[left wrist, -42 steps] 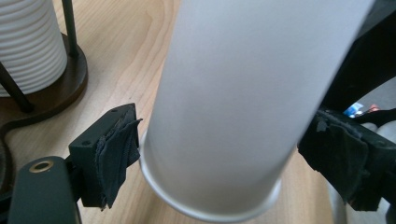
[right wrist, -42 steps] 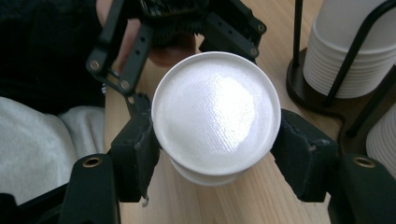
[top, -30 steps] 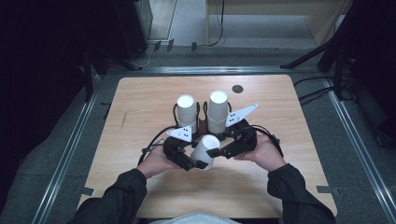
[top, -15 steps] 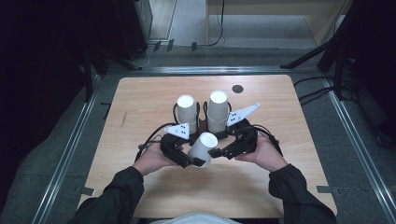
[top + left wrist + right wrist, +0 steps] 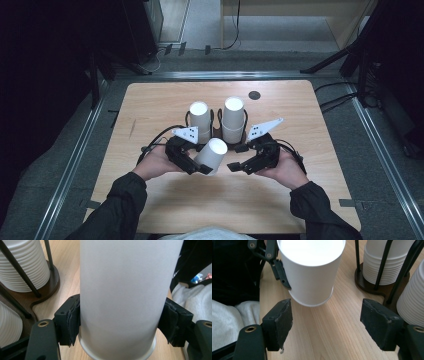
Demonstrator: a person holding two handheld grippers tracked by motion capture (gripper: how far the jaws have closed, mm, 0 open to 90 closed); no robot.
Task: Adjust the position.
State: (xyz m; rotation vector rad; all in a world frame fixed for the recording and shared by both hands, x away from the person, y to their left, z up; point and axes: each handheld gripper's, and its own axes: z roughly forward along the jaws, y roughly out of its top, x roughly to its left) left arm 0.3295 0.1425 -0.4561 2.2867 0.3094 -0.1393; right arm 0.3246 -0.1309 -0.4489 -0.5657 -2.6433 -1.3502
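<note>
A white paper cup (image 5: 211, 154) is held upside down and tilted, just above the wooden table (image 5: 150, 105). My left gripper (image 5: 201, 164) is shut on it. In the left gripper view the cup (image 5: 120, 290) sits between the pads (image 5: 72, 320), rim towards the camera. My right gripper (image 5: 239, 166) is open a little to the cup's right and touches nothing. The right gripper view shows the same cup (image 5: 312, 272) ahead of the spread right gripper (image 5: 325, 322).
Two stacks of white cups (image 5: 200, 119) (image 5: 233, 117) stand upside down in a dark wire holder (image 5: 47, 285) at the table's middle, just behind both grippers. A small dark disc (image 5: 254, 95) lies at the back right. The person's lap is at the near edge.
The left gripper has carried the cup slightly left and tilted it more. The right gripper has drawn away from the cup to the right.
</note>
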